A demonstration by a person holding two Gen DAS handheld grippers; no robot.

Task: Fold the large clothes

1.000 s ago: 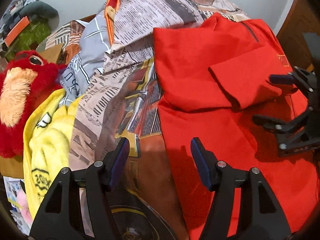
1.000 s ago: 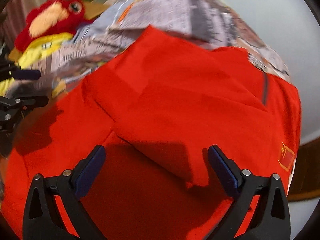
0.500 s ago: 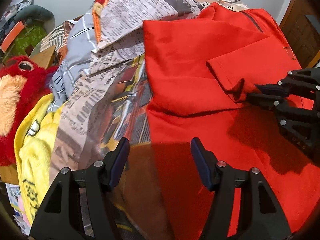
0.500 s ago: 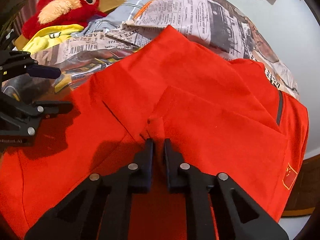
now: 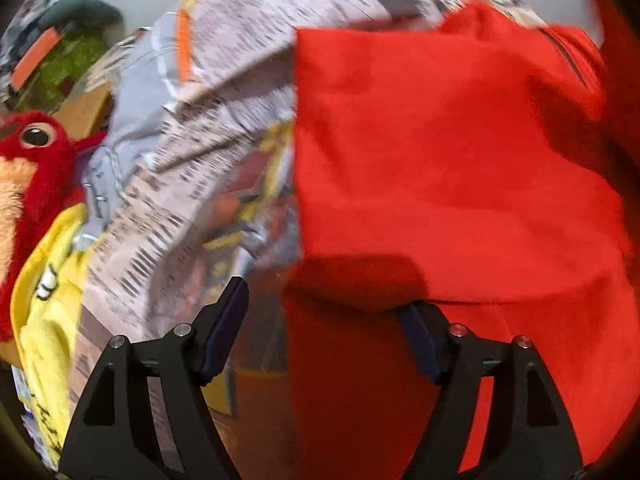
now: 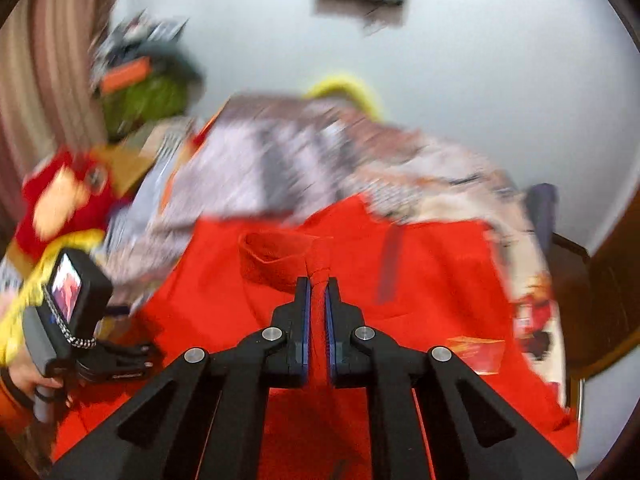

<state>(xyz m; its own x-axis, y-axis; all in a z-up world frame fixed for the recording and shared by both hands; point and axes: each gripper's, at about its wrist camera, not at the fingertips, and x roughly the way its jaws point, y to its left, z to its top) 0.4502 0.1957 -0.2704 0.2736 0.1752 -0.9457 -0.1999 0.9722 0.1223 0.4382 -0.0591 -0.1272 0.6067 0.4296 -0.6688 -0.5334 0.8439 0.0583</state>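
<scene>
At the far left, a red plush toy [image 5: 38, 160] with a round black eye is cut off by the picture's edge, and a soft yellow garment [image 5: 48, 300] with black lettering lies bunched just beside it. Further right a newspaper-print sheet [image 5: 224, 80] covers the surface in crumpled folds; its print is smeared by motion blur and cannot be read. In the right wrist view a person's hand [image 6: 24, 376] holds the left gripper [image 6: 120, 356] low at the left, camera screen facing out; the grip handle is partly cut off.

The left gripper [image 5: 324, 320] points steeply down over the near left edge of the red garment [image 5: 440, 160]. Its jaws are apart and opening, and the right finger's tip is hidden under a draped fold of red cloth. No pad presses on the fabric.

The red garment is a smooth, matte, large piece lying across the middle and right of the sheet, its long axis running from near to far. A dark strip on it [image 6: 390, 260], possibly a zipper, is too blurred to identify.

The right gripper [image 6: 316, 292] has its jaws clamped together on a pinched ridge of the red garment, and a cuff-like loop of cloth stands up just beyond the tips. The garment's far right edge is lost in blur.
</scene>
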